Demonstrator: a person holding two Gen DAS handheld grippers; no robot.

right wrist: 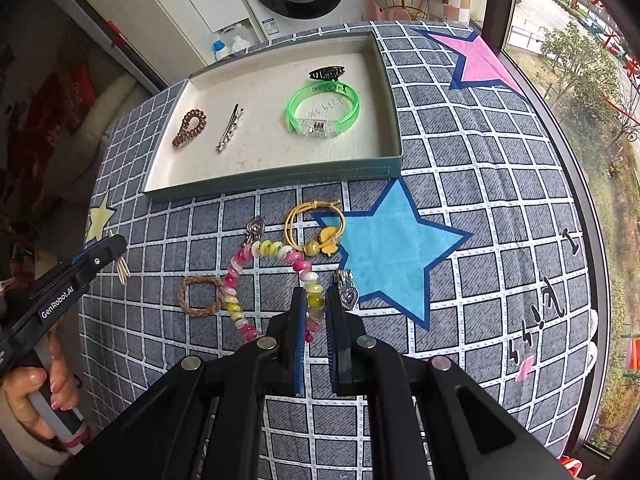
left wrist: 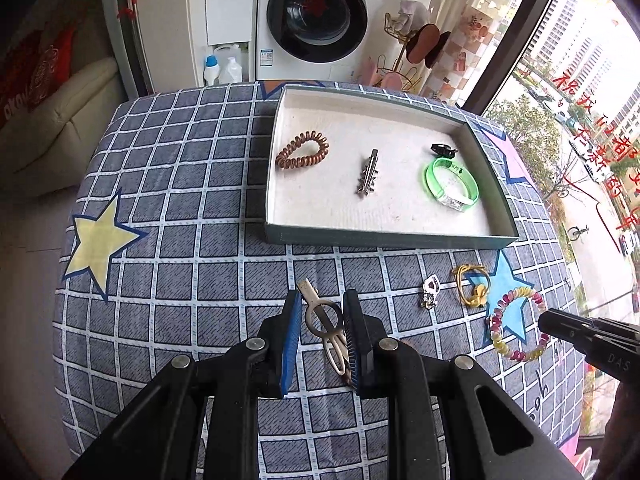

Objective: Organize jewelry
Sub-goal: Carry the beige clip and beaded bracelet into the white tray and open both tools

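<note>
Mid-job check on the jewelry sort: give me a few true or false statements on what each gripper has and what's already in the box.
1. The left gripper holds a metal hair clip. True.
2. The right gripper is empty. False: it is shut on the pink and yellow bead bracelet.
3. The green bangle lies in the box. True.
4. The yellow hair tie is in the box. False: it lies on the checked cloth, outside it.
5. The box holds only one item. False: the brown coil tie and others are also inside.

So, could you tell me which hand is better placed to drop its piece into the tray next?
Probably the left: its gripper, holding the beige hair clip, faces the tray's near wall, while the right gripper sits further off.
</note>
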